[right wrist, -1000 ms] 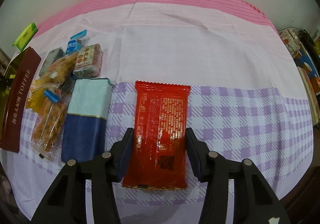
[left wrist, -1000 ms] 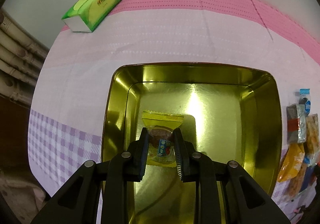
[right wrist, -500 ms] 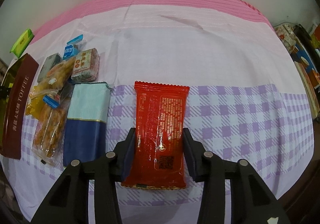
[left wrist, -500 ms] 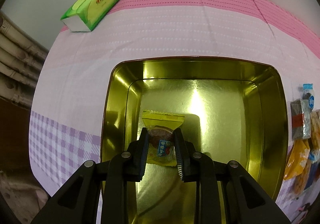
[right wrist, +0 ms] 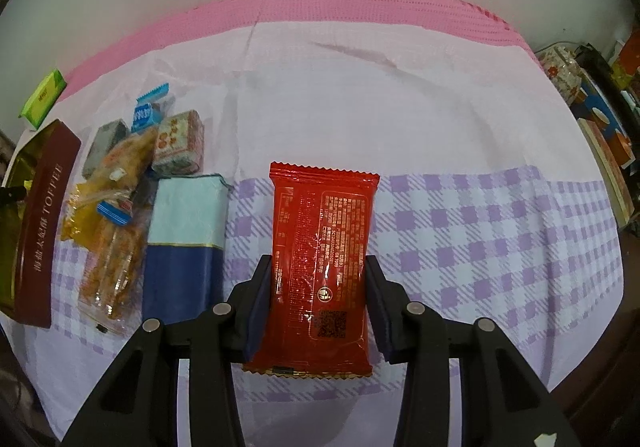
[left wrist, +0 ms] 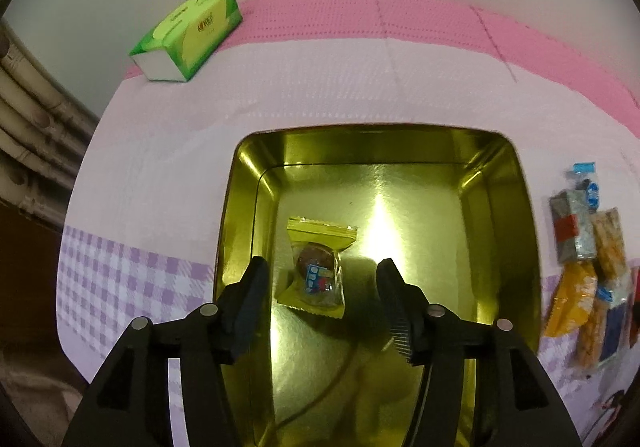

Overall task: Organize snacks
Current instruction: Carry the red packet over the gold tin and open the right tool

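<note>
Since a second ago the left hand-held gripper [left wrist: 320, 279] has let go: its jaws, then clamped on the small yellow candy packet [left wrist: 318, 267], now stand wide apart on either side of it, and the packet lies flat on the floor of the gold tin [left wrist: 500, 215], toward the tin's left side. Over the same second the right hand-held gripper [right wrist: 316, 299] has narrowed on the red snack pack [right wrist: 322, 243]; both pads sit against the pack's long edges, though I cannot tell from this view whether they are pressing or only touching, and the pack lies flat on the checked tabletop [right wrist: 480, 227]. The step in hand, as I judge it, is finishing that grasp and carrying the red pack over to the tin. To do it well, close evenly so the slick wrapper does not squirt forward, hold it near the lower half where the pads already sit, and lift straight up before swinging left, since the blue packet [right wrist: 184, 243] lies just beside it and the heap of small snacks [right wrist: 120, 183] lies beyond that. The left hand-held gripper should rise clear of the tin first, without dragging the candy, so the two tools do not meet above it. A green tissue pack [left wrist: 188, 35] sits well apart at the far edge.
</note>
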Demonstrator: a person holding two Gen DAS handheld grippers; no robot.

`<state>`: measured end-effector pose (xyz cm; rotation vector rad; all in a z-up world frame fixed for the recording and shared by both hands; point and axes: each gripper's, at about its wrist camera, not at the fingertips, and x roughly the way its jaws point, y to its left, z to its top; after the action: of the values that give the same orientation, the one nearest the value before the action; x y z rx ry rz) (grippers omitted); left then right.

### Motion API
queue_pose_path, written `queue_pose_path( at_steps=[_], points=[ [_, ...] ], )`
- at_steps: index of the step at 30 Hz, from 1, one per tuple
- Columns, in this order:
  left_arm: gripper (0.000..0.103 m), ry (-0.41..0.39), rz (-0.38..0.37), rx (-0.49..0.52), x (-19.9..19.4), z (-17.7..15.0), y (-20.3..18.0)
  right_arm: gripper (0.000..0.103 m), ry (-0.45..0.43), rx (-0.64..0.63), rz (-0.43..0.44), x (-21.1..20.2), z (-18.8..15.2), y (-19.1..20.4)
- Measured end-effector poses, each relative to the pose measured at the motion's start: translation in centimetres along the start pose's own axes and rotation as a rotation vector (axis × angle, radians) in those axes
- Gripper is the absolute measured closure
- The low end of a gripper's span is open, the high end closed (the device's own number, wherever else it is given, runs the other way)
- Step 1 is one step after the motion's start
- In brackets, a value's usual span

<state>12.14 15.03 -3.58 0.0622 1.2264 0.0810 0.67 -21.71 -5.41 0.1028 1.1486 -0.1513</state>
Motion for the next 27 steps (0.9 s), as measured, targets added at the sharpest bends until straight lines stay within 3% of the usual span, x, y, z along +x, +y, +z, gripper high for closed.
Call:
queue_pose_path(
  at_steps=[5, 9, 17, 27],
  points=[
    [0.04, -0.046, -0.066, -0.036, -2.4, -0.6, 0.9, 0.063, -0.038, 0.004, 0.016, -1.9, 0.5, 0.4],
    [0.039, -0.09, -0.071, -0.073, -4.4, -1.5, 2.2, 0.063, -0.084, -0.011, 0.052, -4.1, 1.4, 2.0],
    [0.039, -0.159, 0.038, -0.19, -7.1, -5.2, 6.9, 0.063, -0.145, -0.12, 0.195, -7.6, 3.5, 8.8],
    [0.039, -0.156, 0.161, -0.319, -7.6, -11.1, 11.4, 0.063, -0.086, -0.313, 0.347, -7.2, 3.5, 20.8]
  ],
)
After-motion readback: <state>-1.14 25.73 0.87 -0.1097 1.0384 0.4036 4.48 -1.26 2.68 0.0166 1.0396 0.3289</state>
